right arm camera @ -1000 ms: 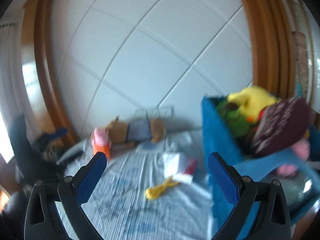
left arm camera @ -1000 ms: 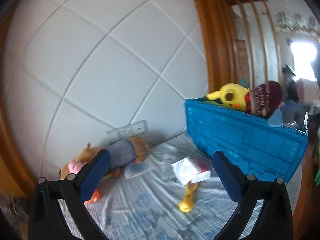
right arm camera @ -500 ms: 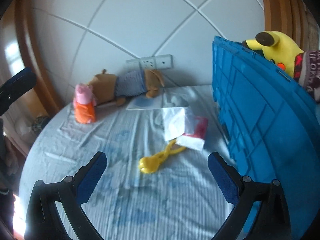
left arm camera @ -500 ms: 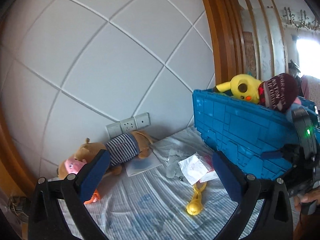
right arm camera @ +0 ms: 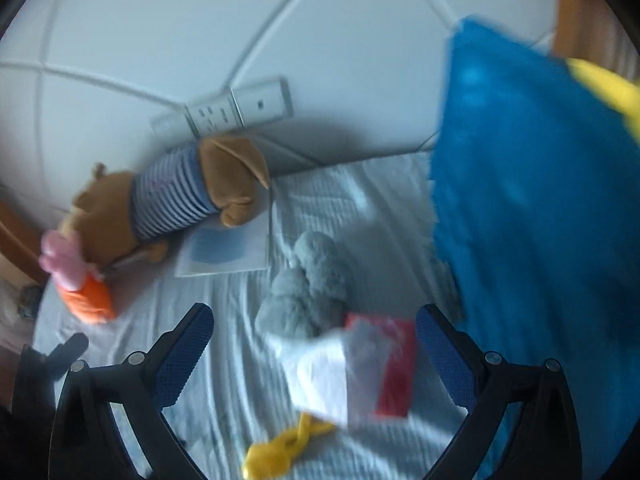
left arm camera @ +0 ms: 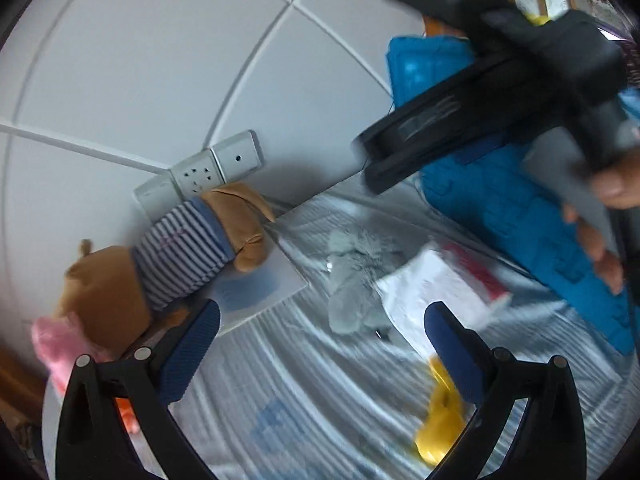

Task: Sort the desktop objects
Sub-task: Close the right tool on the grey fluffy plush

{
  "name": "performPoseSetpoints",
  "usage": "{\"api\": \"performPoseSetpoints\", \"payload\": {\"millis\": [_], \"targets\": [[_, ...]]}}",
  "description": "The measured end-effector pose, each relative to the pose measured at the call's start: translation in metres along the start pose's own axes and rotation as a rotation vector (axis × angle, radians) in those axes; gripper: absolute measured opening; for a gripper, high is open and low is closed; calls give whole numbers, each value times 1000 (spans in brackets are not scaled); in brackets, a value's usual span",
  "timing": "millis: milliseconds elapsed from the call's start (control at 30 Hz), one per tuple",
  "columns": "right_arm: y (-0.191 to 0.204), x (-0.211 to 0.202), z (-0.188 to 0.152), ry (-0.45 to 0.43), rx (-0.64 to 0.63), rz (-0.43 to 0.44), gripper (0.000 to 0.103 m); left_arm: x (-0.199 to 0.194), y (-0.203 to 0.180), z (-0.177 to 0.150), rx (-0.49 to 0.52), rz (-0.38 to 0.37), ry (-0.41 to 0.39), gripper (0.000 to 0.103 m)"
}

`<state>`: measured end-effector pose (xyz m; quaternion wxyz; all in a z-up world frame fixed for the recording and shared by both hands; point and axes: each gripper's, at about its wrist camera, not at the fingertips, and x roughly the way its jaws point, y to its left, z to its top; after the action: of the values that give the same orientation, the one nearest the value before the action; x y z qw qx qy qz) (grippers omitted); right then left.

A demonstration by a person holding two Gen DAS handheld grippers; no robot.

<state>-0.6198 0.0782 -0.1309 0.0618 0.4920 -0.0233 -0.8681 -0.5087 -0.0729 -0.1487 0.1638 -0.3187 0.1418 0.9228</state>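
My left gripper (left arm camera: pixel 322 344) is open and empty above a white-covered table (left arm camera: pixel 304 400). My right gripper (right arm camera: pixel 314 344) is open and empty too; its body shows at upper right in the left wrist view (left arm camera: pixel 500 92). Between the right fingers lie a grey fluffy toy (right arm camera: pixel 308 300), also seen in the left wrist view (left arm camera: pixel 352 280), and a white and red packet (right arm camera: pixel 360 372). A yellow toy (right arm camera: pixel 280 452) lies nearer. A brown plush in a striped shirt (right arm camera: pixel 180 196) and a pink and orange plush (right arm camera: pixel 76 276) lie at the left. A blue crate (right arm camera: pixel 536 208) stands right.
A white padded wall with a socket strip (right arm camera: pixel 228 110) backs the table. A flat white and blue card (right arm camera: pixel 228 252) lies by the brown plush. A yellow plush (right arm camera: pixel 604 88) sticks out of the crate. Wooden trim (right arm camera: pixel 16 240) edges the left.
Both grippers have moved forward and down toward the table. The right gripper has crossed into the left wrist view. The objects look larger and blurred.
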Motion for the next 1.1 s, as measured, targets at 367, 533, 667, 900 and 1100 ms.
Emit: {"api": "performPoseSetpoints", "payload": {"millis": [367,533,667,900,1100], "targets": [[-8,160,43,257,-44,-62,102,126,1,-4,-21,-207,40,103],[-3,189,44,321,-96,-45,102,158,-13,-8,-13,-266,97,103],[-4,203,40,359,-72,11,102,182,-17,-14,-35,-291,157,103],[-3,223,25,418,-104,7,70,189,-40,-17,-38,-283,162,80],[-10,213,22,384,-88,24,33,181,-56,-19,-28,-280,147,57]]}}
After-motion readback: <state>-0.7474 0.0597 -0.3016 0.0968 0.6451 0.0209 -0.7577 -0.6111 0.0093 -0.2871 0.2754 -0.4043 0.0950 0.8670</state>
